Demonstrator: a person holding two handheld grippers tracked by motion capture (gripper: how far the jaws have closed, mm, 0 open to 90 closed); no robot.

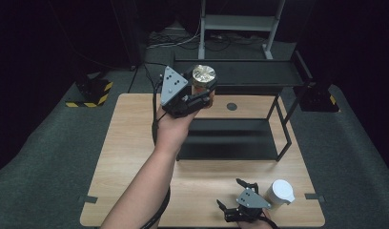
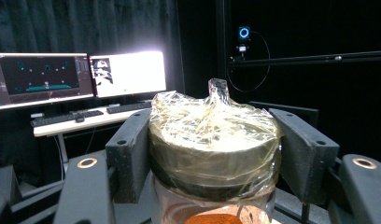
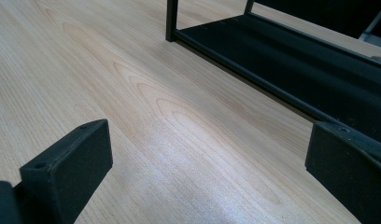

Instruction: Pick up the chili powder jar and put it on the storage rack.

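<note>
A jar (image 1: 203, 78) with a dark lid wrapped in crinkled clear film hangs in the air just left of the black shelf's top tier (image 1: 250, 72). My left gripper (image 1: 198, 90) is shut on it, its pads pressing the lid's two sides. In the left gripper view the wrapped jar (image 2: 214, 147) sits upright between the two jaws, with orange-brown contents low down. My right gripper (image 1: 233, 195) rests low over the table's front edge, open, with bare wood between its fingers (image 3: 69, 165).
A two-tier black shelf (image 1: 230, 138) stands on the wooden table (image 1: 130, 157). A white cylindrical container (image 1: 281, 192) sits beside the right gripper at the front right. Monitors and a keyboard (image 2: 81, 79) are in the dark room beyond.
</note>
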